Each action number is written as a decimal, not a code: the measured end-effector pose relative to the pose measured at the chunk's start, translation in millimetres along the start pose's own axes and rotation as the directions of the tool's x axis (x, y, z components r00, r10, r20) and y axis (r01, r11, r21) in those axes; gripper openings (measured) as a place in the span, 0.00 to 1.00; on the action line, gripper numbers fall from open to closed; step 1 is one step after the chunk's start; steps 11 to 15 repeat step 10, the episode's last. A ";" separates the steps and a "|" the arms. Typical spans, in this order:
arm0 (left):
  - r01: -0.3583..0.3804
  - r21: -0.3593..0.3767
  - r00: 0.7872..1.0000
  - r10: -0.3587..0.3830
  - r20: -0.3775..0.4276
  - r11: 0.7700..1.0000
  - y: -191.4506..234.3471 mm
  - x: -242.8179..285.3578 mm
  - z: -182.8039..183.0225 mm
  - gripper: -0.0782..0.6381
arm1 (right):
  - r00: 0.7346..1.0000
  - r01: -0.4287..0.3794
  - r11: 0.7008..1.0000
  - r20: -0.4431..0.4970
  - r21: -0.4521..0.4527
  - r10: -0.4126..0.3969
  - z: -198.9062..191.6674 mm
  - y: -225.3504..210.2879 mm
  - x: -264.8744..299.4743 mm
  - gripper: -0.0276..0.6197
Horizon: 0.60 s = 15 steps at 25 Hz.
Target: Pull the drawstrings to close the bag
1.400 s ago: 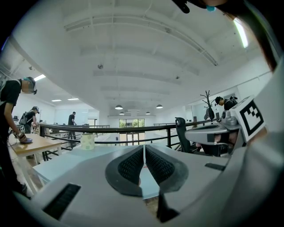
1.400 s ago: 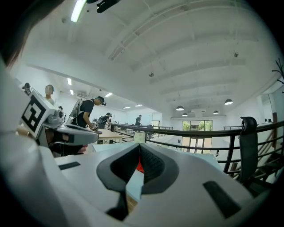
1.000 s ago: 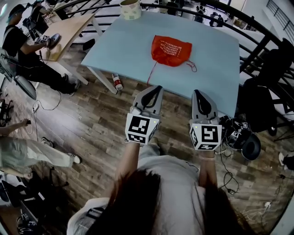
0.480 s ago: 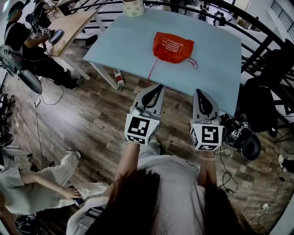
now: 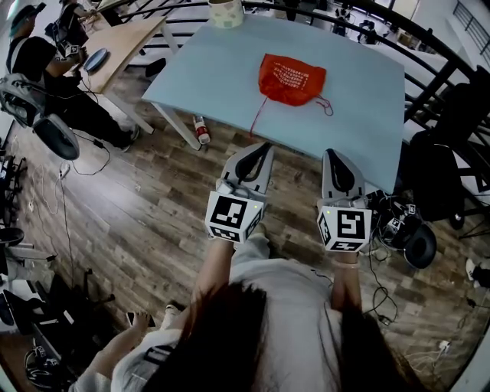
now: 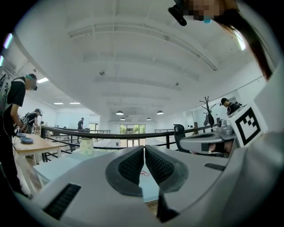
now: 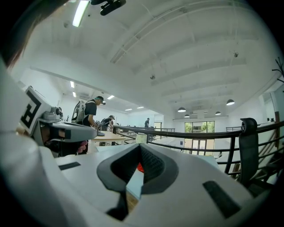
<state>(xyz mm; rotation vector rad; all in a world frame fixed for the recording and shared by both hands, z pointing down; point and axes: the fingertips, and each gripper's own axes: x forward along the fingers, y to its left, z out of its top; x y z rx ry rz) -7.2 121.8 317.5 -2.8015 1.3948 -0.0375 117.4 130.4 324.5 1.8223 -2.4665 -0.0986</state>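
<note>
A pale blue table [image 5: 222, 73] stands on a wood-plank floor [image 5: 153, 207] in a big open room, with a black railing [image 7: 199, 133] behind it. The orange bag [image 5: 291, 76] lies around the middle of the table. One of its red drawstrings [image 5: 254, 119] trails to the near edge. A pale roll [image 5: 226, 11] sits at the far left corner. The left gripper [image 5: 262, 147] and right gripper [image 5: 331, 155] hover just off the near edge, each with its jaws closed together and holding nothing. A wooden desk [image 5: 126, 42] with a person [image 5: 34, 65] beside it stands to the left, and a bottle [image 5: 200, 132] lies on the floor.
</note>
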 end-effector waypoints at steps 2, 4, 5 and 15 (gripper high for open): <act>0.002 0.002 1.000 -0.002 0.002 1.000 2.1 -0.5 1.2 0.14 | 1.000 0.003 1.000 -0.002 0.001 -0.003 0.4 1.4 1.3 0.08; 0.006 0.001 1.000 -0.006 0.004 1.000 4.4 -0.3 1.7 0.14 | 1.000 0.004 1.000 -0.008 0.009 -0.004 -1.1 2.1 3.5 0.08; 0.009 -0.003 1.000 -0.009 0.006 1.000 5.6 -0.2 1.6 0.14 | 1.000 0.006 1.000 -0.010 0.014 -0.006 -1.9 2.2 4.7 0.08; 0.017 -0.021 1.000 -0.017 0.010 1.000 9.9 -1.2 0.0 0.14 | 1.000 0.014 1.000 -0.011 0.021 -0.014 -1.8 3.0 7.9 0.08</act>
